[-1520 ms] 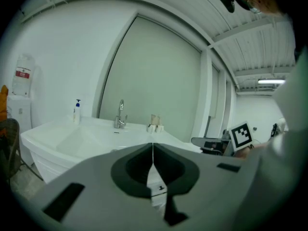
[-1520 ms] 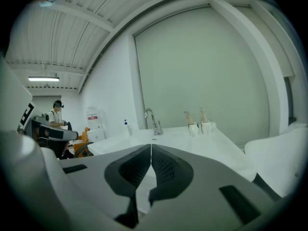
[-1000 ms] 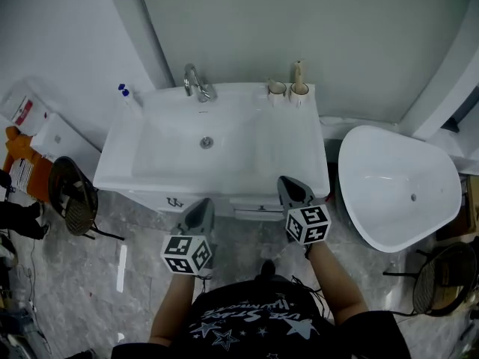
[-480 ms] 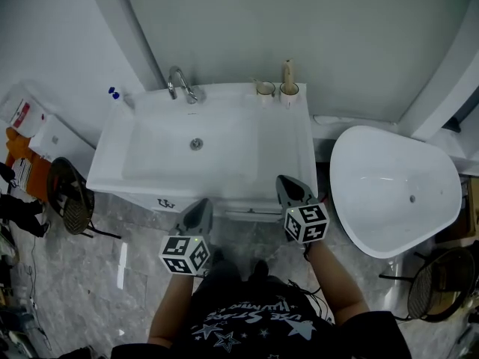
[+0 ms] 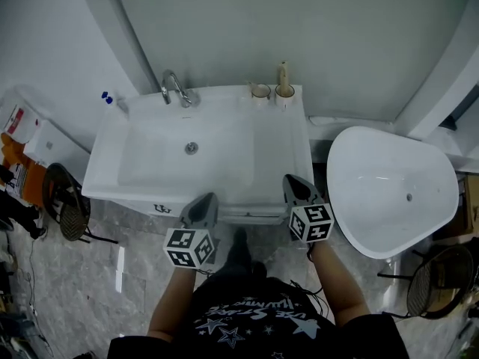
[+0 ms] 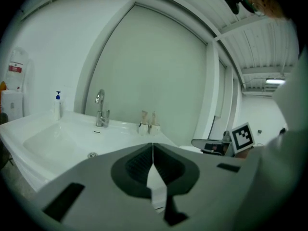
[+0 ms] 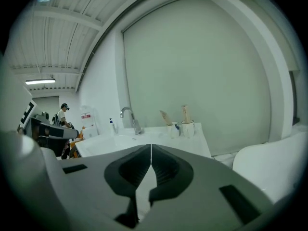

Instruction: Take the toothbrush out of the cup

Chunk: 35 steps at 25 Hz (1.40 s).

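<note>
- Two grippers are hanging in front of your body above the grey marbled floor (image 5: 82, 275), both tips stopping short of the things on the washbasin.
- Your left gripper (image 5: 206, 199) is pointing at the washbasin's front edge. Its jaws are pressing together with nothing between them.
- Your right gripper (image 5: 289, 179) is sitting near the front right corner, its jaws likewise pressing together and pinching nothing.
- Just beyond both tips, the washbasin (image 5: 97, 179) is spreading out white, with the drain (image 5: 191, 148) lying in the middle of its bowl.
- Beside it, to your right, a white tub (image 5: 389, 193) is standing on the floor.
- At the back rim the tap (image 5: 174, 90) is arching over the bowl, and a soap bottle (image 5: 107, 98) with a blue pump is standing at the back left corner.
- On the back right ledge two cups are sitting side by side.
- In the right-hand cup (image 5: 284, 92) the toothbrush (image 5: 283, 72) is standing upright, well apart from both grippers.
- In the left-hand cup (image 5: 260, 91) a second pale stick (image 7: 165, 117) is leaning; you cannot tell what it is.
</note>
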Tool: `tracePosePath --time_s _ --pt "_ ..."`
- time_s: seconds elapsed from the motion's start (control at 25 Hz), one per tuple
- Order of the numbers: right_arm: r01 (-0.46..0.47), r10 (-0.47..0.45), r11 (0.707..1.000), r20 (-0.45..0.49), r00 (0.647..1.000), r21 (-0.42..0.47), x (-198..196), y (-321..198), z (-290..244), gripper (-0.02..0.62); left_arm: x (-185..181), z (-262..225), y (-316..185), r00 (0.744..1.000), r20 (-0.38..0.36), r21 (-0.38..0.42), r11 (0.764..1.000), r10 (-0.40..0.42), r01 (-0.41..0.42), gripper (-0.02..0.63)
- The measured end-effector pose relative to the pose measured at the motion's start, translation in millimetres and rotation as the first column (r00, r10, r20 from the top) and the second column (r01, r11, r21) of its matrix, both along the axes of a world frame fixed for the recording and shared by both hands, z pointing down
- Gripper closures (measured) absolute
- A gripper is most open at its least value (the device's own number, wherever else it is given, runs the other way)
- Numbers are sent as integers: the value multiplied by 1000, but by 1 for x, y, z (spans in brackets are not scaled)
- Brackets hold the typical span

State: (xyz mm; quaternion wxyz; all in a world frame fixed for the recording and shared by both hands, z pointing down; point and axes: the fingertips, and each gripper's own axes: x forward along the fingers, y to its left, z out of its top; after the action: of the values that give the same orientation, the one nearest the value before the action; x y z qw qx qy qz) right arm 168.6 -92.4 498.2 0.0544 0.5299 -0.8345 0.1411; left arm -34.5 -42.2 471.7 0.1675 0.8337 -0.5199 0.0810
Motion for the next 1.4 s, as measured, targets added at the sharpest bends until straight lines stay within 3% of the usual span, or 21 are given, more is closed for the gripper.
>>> tracePosePath --time_s 0.92,1.16,1.24,1.28,1.4 --pt "-70 66 997 -84 994 -40 -36 -185 -3 580 -16 -3 -190 994 -60 7 996 88 -88 586" --pt "-80 78 997 -99 992 -14 -48 -225 -7 578 -26 -5 -228 993 -65 17 995 98 -98 588" --pt "-74 72 997 -104 992 -14 -54 -236 -6 546 -30 -5 -238 993 -63 18 995 96 -95 586" --pt "-71 69 997 -111 991 -19 -58 -241 -4 497 -34 -4 -243 994 -58 21 995 94 -93 586" --pt "-80 78 997 -142 987 -14 -68 -258 -1 473 -43 -2 -256 994 -44 26 995 96 -95 586"
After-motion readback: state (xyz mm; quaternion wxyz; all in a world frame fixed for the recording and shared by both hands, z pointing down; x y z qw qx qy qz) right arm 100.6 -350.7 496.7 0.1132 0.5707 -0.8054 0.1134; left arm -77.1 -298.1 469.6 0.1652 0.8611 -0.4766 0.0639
